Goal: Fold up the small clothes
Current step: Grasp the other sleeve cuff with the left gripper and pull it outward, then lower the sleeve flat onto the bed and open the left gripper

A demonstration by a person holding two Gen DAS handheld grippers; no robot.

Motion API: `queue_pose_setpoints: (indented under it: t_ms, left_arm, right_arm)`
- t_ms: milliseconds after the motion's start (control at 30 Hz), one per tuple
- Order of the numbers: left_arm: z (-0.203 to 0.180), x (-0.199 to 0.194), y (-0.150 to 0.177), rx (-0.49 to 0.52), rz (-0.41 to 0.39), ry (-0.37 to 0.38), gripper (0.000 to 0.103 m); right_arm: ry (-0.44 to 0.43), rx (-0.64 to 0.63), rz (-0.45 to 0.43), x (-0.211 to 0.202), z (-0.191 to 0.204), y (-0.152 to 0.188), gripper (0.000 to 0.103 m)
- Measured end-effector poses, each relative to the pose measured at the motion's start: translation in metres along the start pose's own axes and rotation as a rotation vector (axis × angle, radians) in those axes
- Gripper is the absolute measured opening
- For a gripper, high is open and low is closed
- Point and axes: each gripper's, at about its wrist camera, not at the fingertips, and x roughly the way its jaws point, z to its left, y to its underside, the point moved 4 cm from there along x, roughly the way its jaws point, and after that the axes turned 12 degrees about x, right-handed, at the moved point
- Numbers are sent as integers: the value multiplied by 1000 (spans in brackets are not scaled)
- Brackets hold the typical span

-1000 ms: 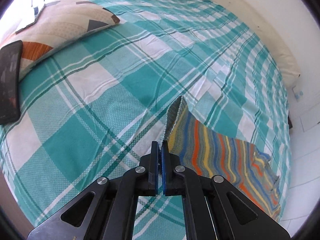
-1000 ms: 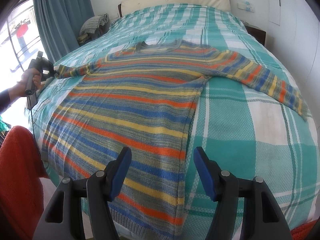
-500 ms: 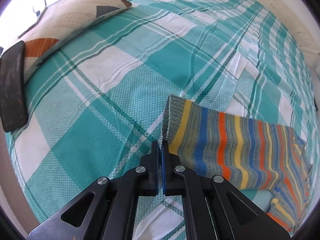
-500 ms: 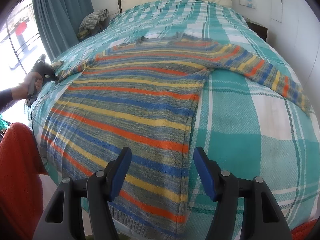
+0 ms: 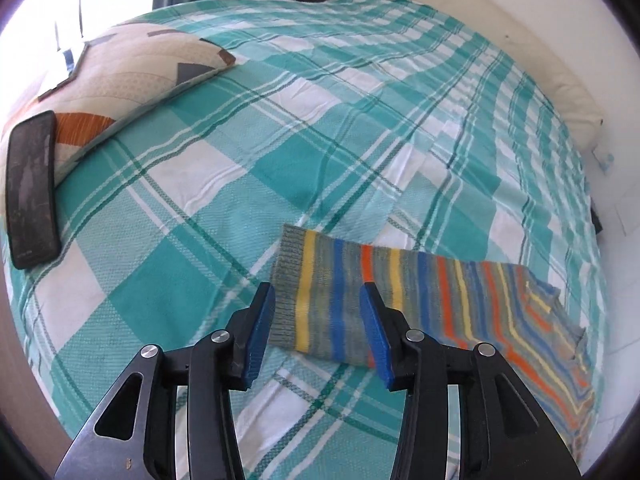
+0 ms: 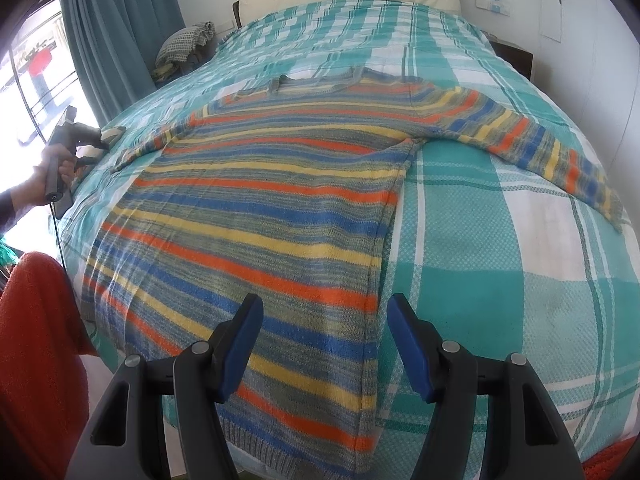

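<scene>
Knitted wool in orange, blue, yellow and grey stripes makes up the long-sleeved sweater (image 6: 280, 216), which is spread flat, front up, on a bed covered by a woven teal-and-white checked bedspread (image 6: 500, 280). Its ribbed hem lies just ahead of and below the jaws of the right gripper (image 6: 324, 344), whose blue pads are held apart over the lower body of the sweater with nothing pressed between them. One sleeve stretches away to the right of those jaws; the other runs to the left, toward the left gripper (image 6: 80, 140), which is held in a person's hand (image 6: 48, 176) at the bed's edge.

From the left wrist, the left gripper (image 5: 318, 332) is seen pointing downward, its jaws opening; the ribbed grey cuff of the striped sleeve (image 5: 400, 300) lies flat on the bedspread between and just beyond the blue pads, which are not pressing on it. Well to the left of these jaws, a cream quilted pillow with grey and orange patches (image 5: 120, 76) is seen, with a black flat phone (image 5: 32, 188) resting against it.
</scene>
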Motion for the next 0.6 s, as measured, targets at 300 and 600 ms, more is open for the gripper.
queue_pose_setpoints:
  t_ms: [300,600]
  left_arm:
    - [-126,69,20,208,125,52,44]
    - [6,44,44,103,197,-295,22]
  right_arm:
    - [13,-33,15,2,9,7,64]
    - [2,0,-5,-4,0,2,64]
